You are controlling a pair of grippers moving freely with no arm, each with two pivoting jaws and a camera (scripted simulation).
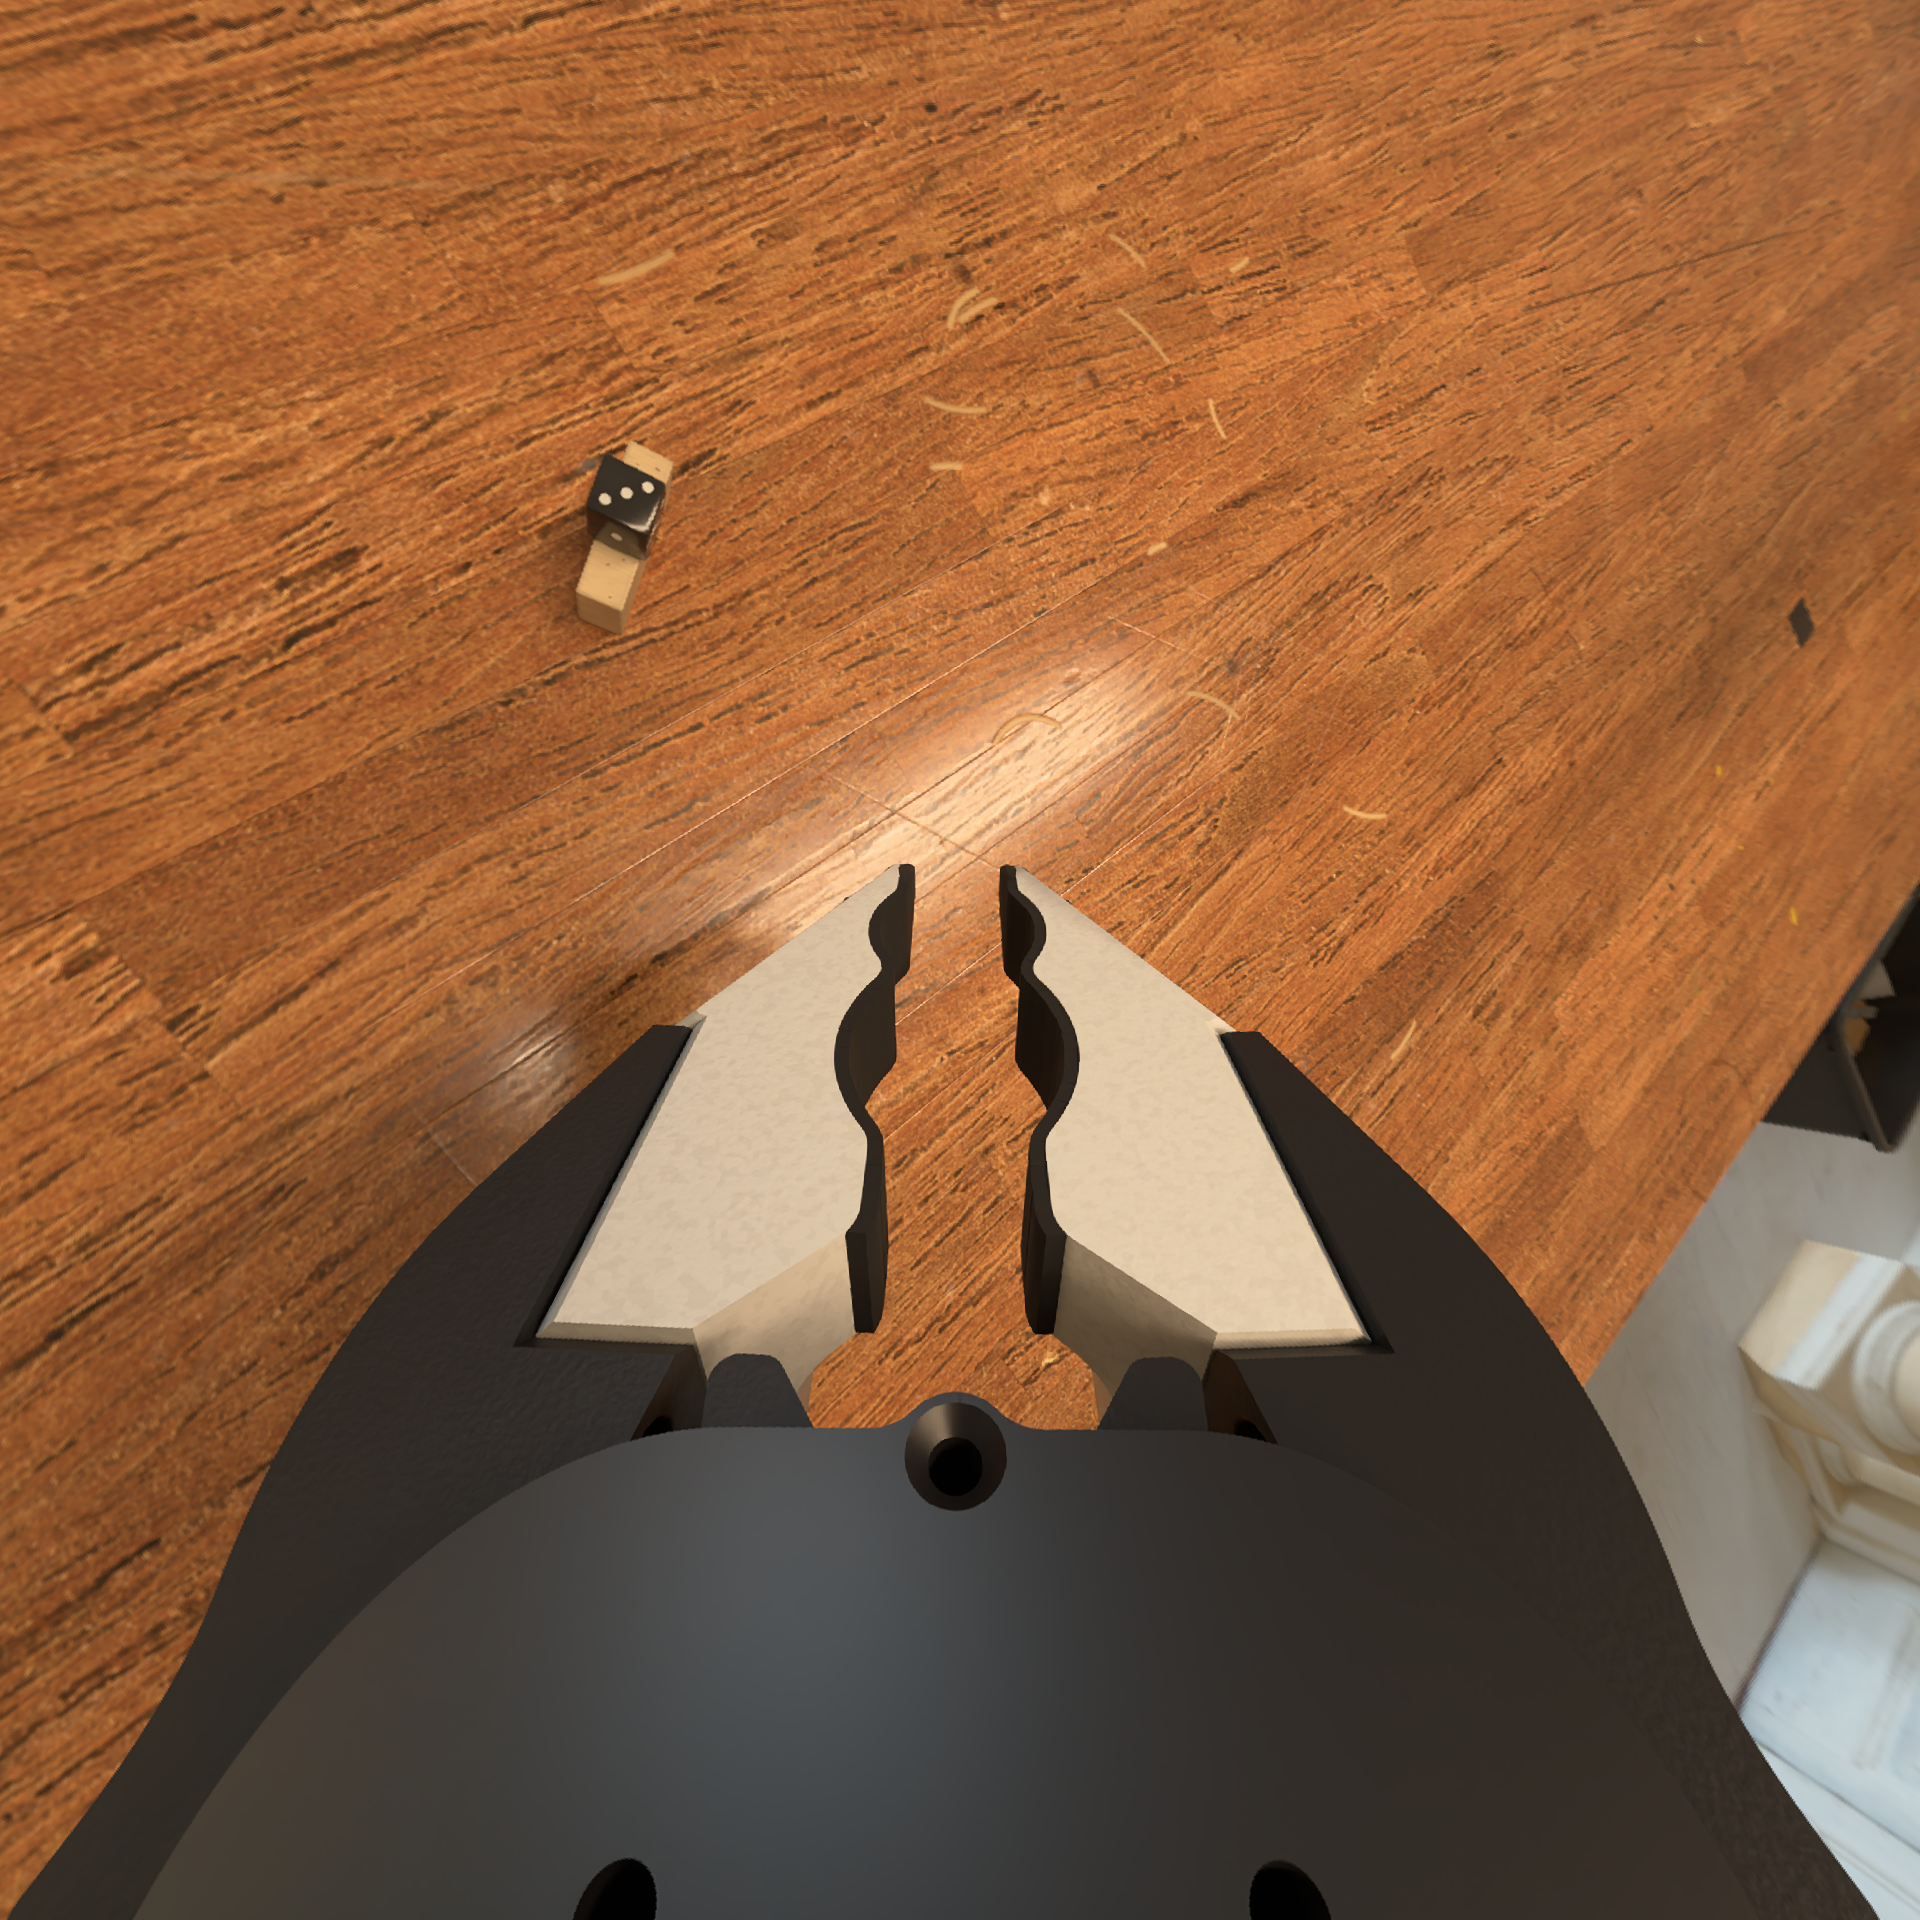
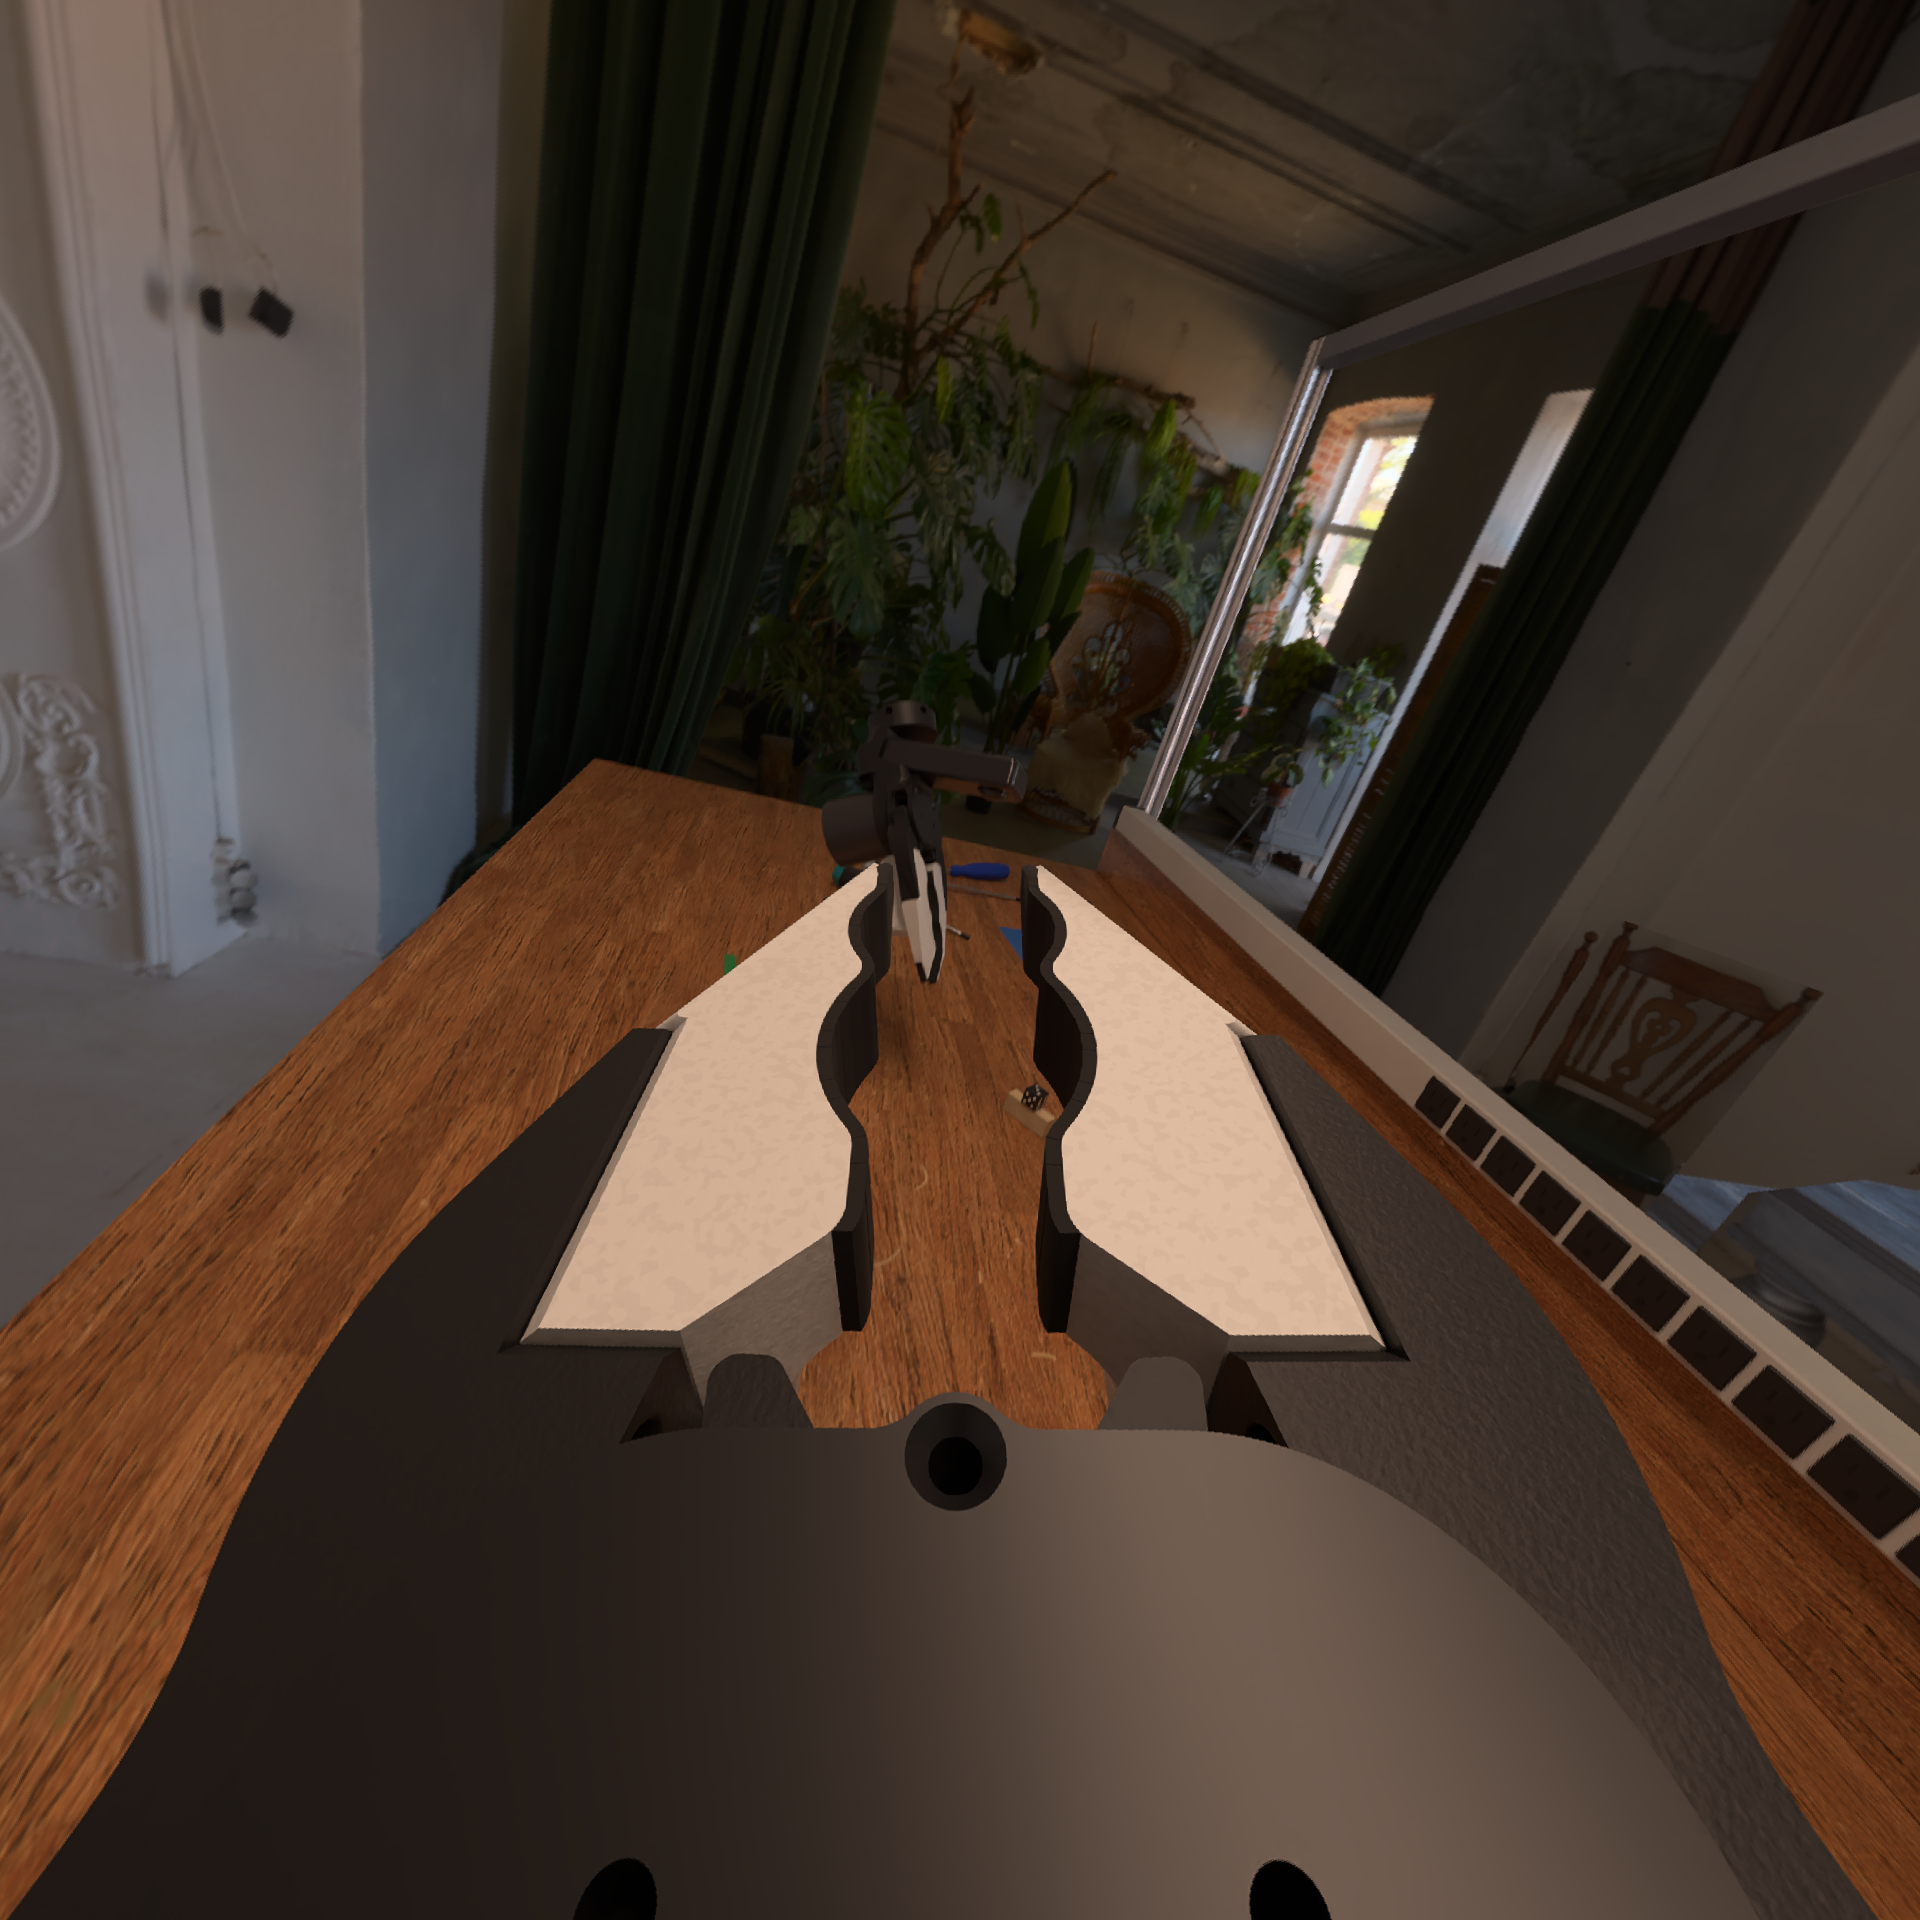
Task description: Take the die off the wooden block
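Observation:
A small black die point(image 1: 627, 497) with white pips sits on a pale wooden block point(image 1: 606, 588) that lies on the brown wooden table point(image 1: 1143, 520). In the left wrist view they are far ahead and to the left of my left gripper point(image 1: 958, 883), which hangs above the table, empty, its jaws a narrow gap apart. In the right wrist view the die point(image 2: 1032, 1094) and the block point(image 2: 1024, 1118) lie on the table beyond my right gripper point(image 2: 956, 883), partly hidden by its right finger point(image 2: 1070, 1039). The right gripper is open and empty. The left gripper point(image 2: 928, 935) shows farther off, pointing down.
A blue-handled screwdriver point(image 2: 977, 871) and a small blue piece point(image 2: 1010, 935) lie at the far end of the table, with a small green piece point(image 2: 730, 963) at the left. The table's edge point(image 1: 1621, 1309) runs at the lower right. A long framed mirror point(image 2: 1558, 1195) borders the table's right side.

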